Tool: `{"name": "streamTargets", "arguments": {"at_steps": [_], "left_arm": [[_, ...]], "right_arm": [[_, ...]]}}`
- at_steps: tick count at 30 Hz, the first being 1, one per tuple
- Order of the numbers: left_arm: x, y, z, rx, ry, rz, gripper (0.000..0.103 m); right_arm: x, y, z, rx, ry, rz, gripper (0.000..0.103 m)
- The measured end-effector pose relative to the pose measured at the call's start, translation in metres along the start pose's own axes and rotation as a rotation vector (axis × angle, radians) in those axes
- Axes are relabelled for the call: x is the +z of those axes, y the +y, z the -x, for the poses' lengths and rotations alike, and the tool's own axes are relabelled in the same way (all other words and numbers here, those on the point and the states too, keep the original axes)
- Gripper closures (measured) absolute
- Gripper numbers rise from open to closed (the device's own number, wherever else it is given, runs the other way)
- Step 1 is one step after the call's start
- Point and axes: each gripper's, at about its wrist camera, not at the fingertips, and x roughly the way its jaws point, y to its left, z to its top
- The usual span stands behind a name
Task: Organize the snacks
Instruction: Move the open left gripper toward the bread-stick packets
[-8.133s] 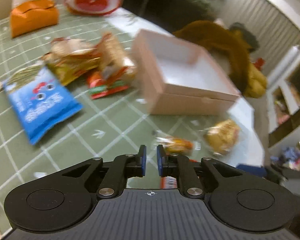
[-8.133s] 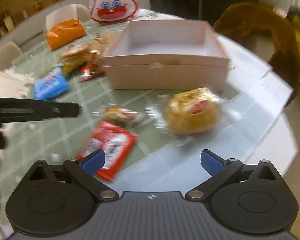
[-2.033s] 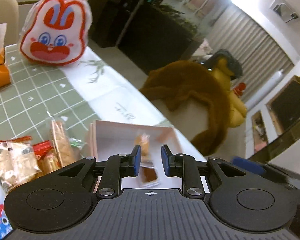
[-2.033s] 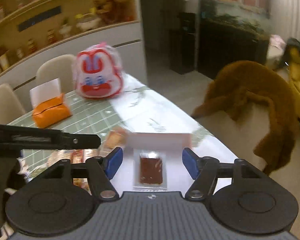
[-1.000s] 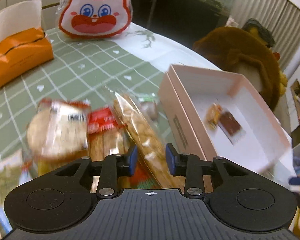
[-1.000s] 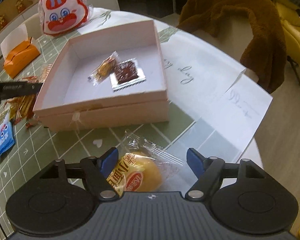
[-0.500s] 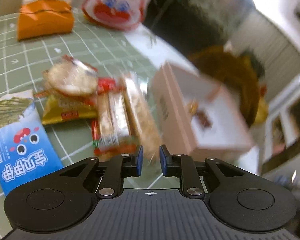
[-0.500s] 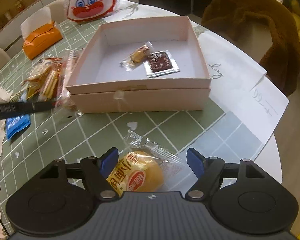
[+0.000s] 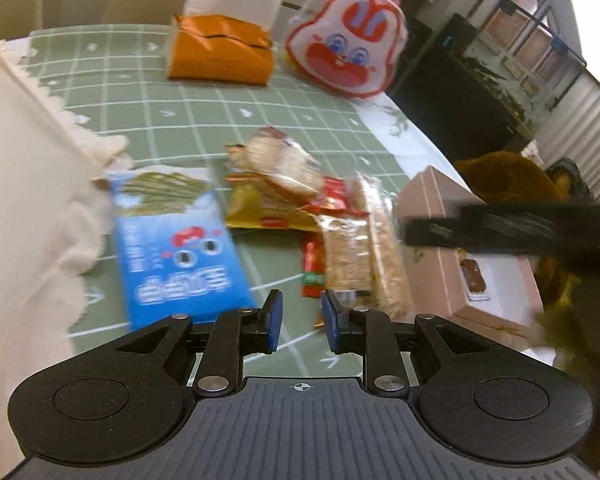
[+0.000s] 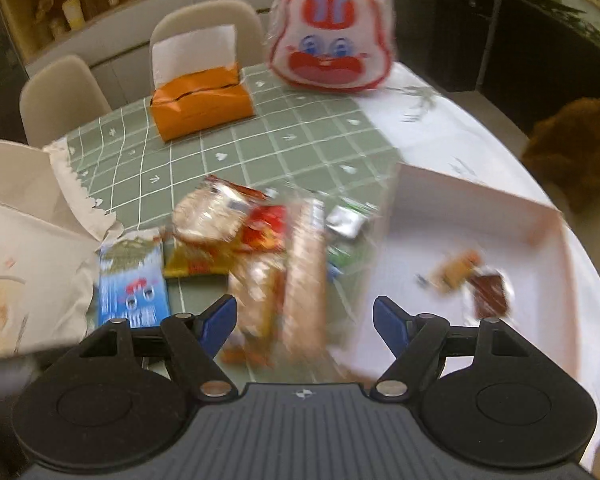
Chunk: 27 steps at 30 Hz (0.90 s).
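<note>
Through my left wrist view, my left jaws [image 9: 299,322] hang low over the green checked surface [image 9: 148,120], the blue pads standing a narrow gap apart with nothing between them. Just ahead lies the loose heap of snacks: a blue packet [image 9: 176,248] to the left, a yellow packet [image 9: 266,212] under a round rice cracker pack [image 9: 282,164], a red wrapper [image 9: 313,268], and a long clear pack of biscuits [image 9: 360,252] nearest my pads. The pink box [image 9: 476,276] sits right of the heap, touching or almost touching the biscuits, with a dark square sweet visible inside. I judge the box is the collecting place, which is why it stands so near the heap. A dark blurred bar crosses above the box; I take it for my other tool. Behind stand an orange tissue box [image 9: 220,54] and a rabbit-faced bag [image 9: 346,48].

Through my right wrist view, my right jaws [image 10: 305,322] are spread wide and hold nothing, poised above the biscuit pack [image 10: 304,280] and the near left edge of the box [image 10: 540,236]. Two small sweets [image 10: 472,280] lie on the box floor. The picture is smeared, so fine detail is lost. Being wide apart, these jaws look readied for a broad item, likely the biscuits. Most snacks remain outside the box.
</note>
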Motion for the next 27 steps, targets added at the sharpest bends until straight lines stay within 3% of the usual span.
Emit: {"name": "streamTargets", "arguments": {"at_steps": [4,8,11,13,14,18,27], "left_arm": [[-0.002,0.02,0.018,0.019,-0.011,-0.004,0.077],[-0.006,0.04,0.022,0.016,-0.001,0.027,0.078],[-0.009,0.047,0.021,0.001,0.009,0.036,0.078],[-0.012,0.046,0.021,-0.009,0.012,0.026,0.077],[-0.014,0.045,0.021,-0.014,0.014,0.02,0.077],[-0.023,0.037,0.025,-0.048,0.028,-0.007,0.077],[-0.043,0.021,0.024,-0.091,0.064,-0.067,0.077]], "right_arm": [[0.014,0.033,-0.046,-0.088,0.065,0.054,0.027],[0.017,0.042,-0.08,-0.131,0.136,0.048,0.025],[0.012,0.049,-0.084,-0.181,0.13,0.066,0.022],[0.004,0.054,-0.077,-0.205,0.123,0.099,0.038],[-0.001,0.057,-0.071,-0.208,0.124,0.119,0.041],[-0.021,0.054,-0.044,-0.148,0.168,0.066,0.056],[-0.08,0.021,-0.001,-0.053,0.218,-0.118,0.058]]}}
